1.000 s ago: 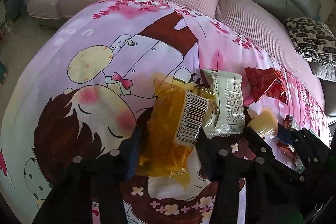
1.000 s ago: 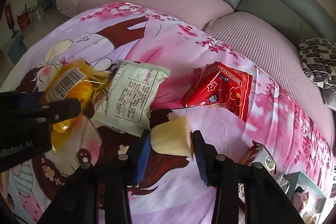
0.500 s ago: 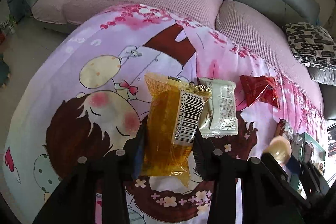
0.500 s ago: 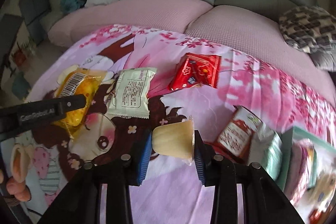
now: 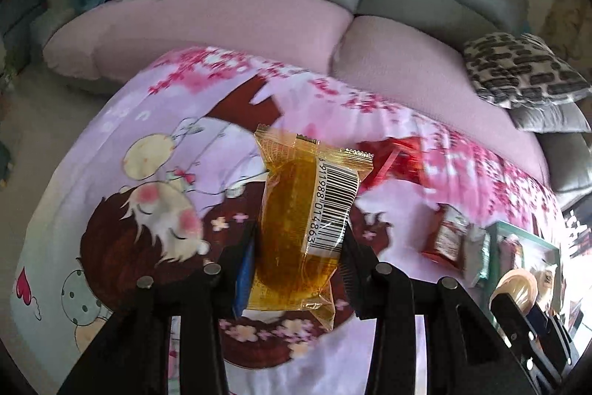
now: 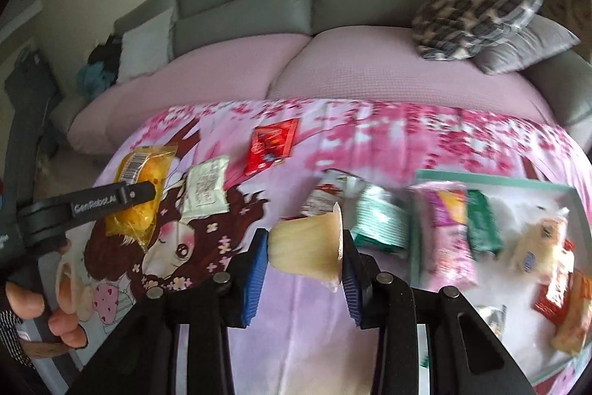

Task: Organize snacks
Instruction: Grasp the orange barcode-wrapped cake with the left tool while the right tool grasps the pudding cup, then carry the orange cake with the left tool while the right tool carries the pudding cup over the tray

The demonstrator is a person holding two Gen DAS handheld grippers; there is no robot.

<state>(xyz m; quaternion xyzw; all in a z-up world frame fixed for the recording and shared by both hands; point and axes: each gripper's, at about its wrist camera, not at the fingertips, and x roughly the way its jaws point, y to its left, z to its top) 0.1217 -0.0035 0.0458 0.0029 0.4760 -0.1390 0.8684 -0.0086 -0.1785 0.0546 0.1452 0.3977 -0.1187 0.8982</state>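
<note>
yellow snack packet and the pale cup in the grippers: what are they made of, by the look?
Yellow snack packet: thin clear plastic film, glossy; it shows glare and crinkled sealed ends, the contents show through, and a printed barcode label sits on it.
Pale cup: probably thin moulded plastic, semi-gloss and translucent, with a flared rim and creamy filling; whether its lid is foil or film I cannot tell.

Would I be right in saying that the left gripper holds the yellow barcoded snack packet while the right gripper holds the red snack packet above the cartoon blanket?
Not quite. The left gripper does hold the yellow barcoded snack packet, but the right gripper is shut on a pale yellow jelly cup, as the right wrist view shows. The red snack packet lies loose on the cartoon blanket.
</note>
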